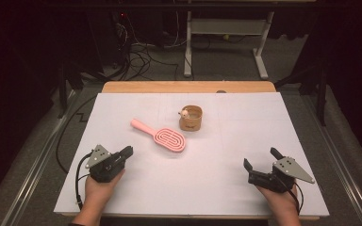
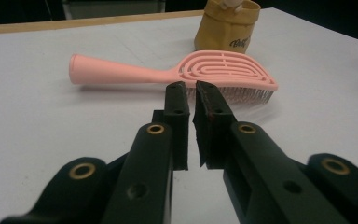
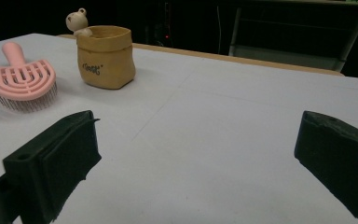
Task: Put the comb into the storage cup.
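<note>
- Two grippers sit low at the near edge of the white table (image 1: 207,165), one in each of your hands, well apart from each other.
- Your left gripper (image 1: 128,151) rests at the near left, its jaws pointing up and right toward the pink hairbrush (image 1: 162,135). In the left gripper view the jaws stand almost together, a thin slit between the pads, nothing caught in it.
- That same left gripper (image 2: 191,88) stops short of the brush: bare table shows between the jaw tips and the bristles, so near but not touching.
- Your right gripper (image 1: 260,157) rests at the near right, jaws spread wide and holding nothing. In the right gripper view the right gripper (image 3: 196,140) frames only bare table between its two black jaws.
- The pink hairbrush (image 2: 177,72) lies flat near the table's middle, left of centre, bristles down. Its handle points toward the far left, its oval slotted head toward the near right.
- A small tan pouch (image 1: 191,117) stands upright just beyond the brush head, close beside it but apart. A little bear figure (image 3: 78,21) peeks over its rim on the side toward the brush handle.
- From the right gripper view the brush (image 3: 22,81) sits left of the pouch (image 3: 106,56), head-on, with dark lettering on the pouch's front too small to read.
- Beyond the far edge a wooden strip (image 1: 188,87) borders the white surface; table legs and loose cables lie on the floor behind.
</note>
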The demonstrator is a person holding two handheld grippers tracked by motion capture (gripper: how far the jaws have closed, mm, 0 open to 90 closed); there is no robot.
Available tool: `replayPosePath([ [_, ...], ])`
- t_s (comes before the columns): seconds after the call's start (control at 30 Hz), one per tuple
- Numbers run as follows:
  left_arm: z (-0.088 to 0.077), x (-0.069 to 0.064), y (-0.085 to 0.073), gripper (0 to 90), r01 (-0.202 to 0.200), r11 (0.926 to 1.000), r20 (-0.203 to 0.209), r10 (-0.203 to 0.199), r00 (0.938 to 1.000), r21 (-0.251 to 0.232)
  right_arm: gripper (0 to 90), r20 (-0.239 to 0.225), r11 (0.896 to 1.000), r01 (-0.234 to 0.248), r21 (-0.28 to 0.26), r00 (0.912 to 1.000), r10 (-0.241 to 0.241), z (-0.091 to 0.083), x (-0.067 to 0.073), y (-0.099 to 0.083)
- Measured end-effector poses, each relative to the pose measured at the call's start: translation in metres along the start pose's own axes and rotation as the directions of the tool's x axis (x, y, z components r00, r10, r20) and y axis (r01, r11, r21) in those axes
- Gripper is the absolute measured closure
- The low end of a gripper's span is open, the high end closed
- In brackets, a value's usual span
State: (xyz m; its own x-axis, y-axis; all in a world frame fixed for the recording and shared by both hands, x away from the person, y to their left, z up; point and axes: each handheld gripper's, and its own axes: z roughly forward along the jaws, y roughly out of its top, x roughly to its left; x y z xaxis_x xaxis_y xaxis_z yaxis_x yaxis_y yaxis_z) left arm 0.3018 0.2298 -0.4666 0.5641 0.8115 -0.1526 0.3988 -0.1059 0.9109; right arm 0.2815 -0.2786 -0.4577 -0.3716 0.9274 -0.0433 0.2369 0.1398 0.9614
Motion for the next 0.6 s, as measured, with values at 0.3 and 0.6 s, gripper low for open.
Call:
replayPosePath([
  [0.3, 0.005, 0.001, 0.001, 88.8, 0.03, 0.9993, -0.017, -0.029, 0.9994, 0.023, 0.1, -0.005, 1.0, 0.01, 0.002, 0.9999, -0.01, 0.0, 0.003, 0.0],
  [0.6, 0.016, 0.003, 0.023, 88.9, 0.003, 1.0, -0.066, -0.002, 0.9978, 0.008, 0.1, -0.004, 1.0, 0.0, -0.007, 1.0, 0.0, 0.0, 0.001, 0.0],
])
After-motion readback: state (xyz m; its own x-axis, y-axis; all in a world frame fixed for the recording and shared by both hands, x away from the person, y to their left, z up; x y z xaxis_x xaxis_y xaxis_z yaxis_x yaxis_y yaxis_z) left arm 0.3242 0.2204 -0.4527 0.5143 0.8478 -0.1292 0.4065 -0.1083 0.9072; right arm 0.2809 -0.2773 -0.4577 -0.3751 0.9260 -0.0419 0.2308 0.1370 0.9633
